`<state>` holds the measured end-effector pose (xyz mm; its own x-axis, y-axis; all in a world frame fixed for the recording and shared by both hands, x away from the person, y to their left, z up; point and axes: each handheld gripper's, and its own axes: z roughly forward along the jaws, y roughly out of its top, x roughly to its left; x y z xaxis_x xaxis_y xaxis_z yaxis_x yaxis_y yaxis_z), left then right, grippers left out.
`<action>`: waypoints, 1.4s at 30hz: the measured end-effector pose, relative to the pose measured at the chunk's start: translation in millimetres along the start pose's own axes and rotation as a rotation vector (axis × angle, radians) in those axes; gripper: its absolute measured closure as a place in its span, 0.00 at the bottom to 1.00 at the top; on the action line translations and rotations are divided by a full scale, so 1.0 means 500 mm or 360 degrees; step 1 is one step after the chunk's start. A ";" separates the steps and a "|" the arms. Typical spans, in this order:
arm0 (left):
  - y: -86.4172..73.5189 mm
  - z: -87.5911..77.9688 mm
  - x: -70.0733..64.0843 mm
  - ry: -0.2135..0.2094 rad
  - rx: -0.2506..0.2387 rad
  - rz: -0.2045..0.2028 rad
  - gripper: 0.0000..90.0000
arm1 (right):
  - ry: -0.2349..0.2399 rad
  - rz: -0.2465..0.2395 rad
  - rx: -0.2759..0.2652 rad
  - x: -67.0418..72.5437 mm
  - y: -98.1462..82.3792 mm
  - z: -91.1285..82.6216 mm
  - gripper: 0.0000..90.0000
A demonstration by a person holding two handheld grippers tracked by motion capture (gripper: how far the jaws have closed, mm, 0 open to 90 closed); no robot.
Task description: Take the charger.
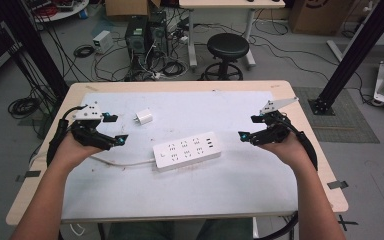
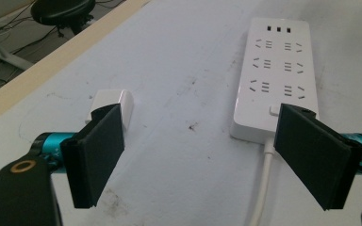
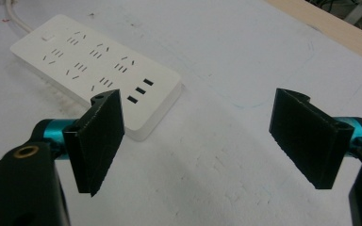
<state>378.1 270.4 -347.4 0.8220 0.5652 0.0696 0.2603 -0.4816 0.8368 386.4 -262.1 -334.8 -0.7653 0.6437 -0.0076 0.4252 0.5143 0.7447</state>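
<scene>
Between spread tongs point(image 1: 114, 129), power strip point(image 1: 186, 151)

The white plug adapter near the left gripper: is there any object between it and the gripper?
No, nothing visible does. The white plug adapter lies alone on the white mat, just ahead of the open left gripper. The power strip sits off to the side.
</scene>
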 end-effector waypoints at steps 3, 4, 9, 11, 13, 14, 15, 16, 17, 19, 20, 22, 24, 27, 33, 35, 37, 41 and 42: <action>0.000 0.006 0.006 0.0012 0.0014 -0.0014 0.19 | 0.0005 0.0002 0.0012 0.001 0.003 0.001 0.21; 0.002 0.009 0.007 0.0017 0.0011 -0.0026 0.19 | 0.0010 -0.0012 0.0010 0.005 0.005 0.002 0.21; 0.008 0.022 0.015 0.0024 0.0038 -0.0019 0.19 | 0.0011 -0.0021 0.0019 0.007 0.005 0.003 0.21; 0.012 0.041 0.029 0.0029 0.0055 -0.0029 0.18 | -0.0001 -0.0018 0.0029 0.010 0.005 0.003 0.21; 0.014 0.050 0.038 0.0037 0.0059 -0.0039 0.18 | 0.0002 -0.0023 0.0018 0.015 0.005 0.003 0.21; 0.017 0.056 0.042 0.0048 0.0085 -0.0034 0.18 | 0.0002 -0.0032 0.0015 0.016 0.006 0.002 0.21; 0.017 0.056 0.042 0.0048 0.0085 -0.0034 0.18 | 0.0002 -0.0032 0.0015 0.016 0.006 0.002 0.21; 0.025 0.065 0.049 0.0050 0.0110 -0.0017 0.18 | -0.0003 -0.0030 0.0012 0.018 0.006 0.001 0.21; 0.029 0.070 0.053 0.0046 0.0109 -0.0019 0.18 | -0.0005 -0.0027 0.0010 0.018 0.006 -0.002 0.21; 0.033 0.077 0.058 0.0037 0.0098 -0.0030 0.18 | -0.0010 -0.0022 0.0010 0.019 0.006 -0.003 0.21; 0.041 0.093 0.072 0.0035 0.0125 -0.0033 0.18 | -0.0013 -0.0023 0.0009 0.020 0.006 -0.004 0.21; 0.046 0.106 0.085 0.0034 0.0131 -0.0042 0.18 | -0.0022 -0.0014 -0.0008 0.024 0.002 -0.007 0.21; 0.046 0.118 0.099 0.0046 0.0139 -0.0062 0.18 | -0.0022 -0.0002 -0.0014 0.027 0.000 -0.008 0.21; 0.043 0.129 0.112 0.0049 0.0160 -0.0076 0.18 | -0.0017 0.0000 -0.0010 0.029 -0.004 -0.007 0.21; 0.031 0.174 0.135 0.0045 0.0232 -0.0092 0.18 | -0.0009 0.0002 0.0003 0.033 -0.011 -0.002 0.21; 0.023 0.190 0.145 0.0035 0.0245 -0.0103 0.18 | -0.0011 0.0008 0.0001 0.033 -0.011 -0.002 0.21; 0.014 0.202 0.154 0.0044 0.0254 -0.0136 0.18 | -0.0013 0.0011 -0.0001 0.032 -0.010 -0.003 0.21; 0.003 0.220 0.168 0.0047 0.0260 -0.0158 0.18 | -0.0013 0.0017 0.0002 0.032 -0.009 -0.004 0.21; 0.002 0.225 0.171 0.0044 0.0273 -0.0156 0.18 | -0.0015 0.0018 0.0002 0.031 -0.010 -0.003 0.21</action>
<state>505.8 242.9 -401.9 0.7751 0.6318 0.0093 0.4226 -0.5292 0.7358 371.8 -255.3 -337.5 -0.7556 0.6550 -0.0056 0.4346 0.5078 0.7438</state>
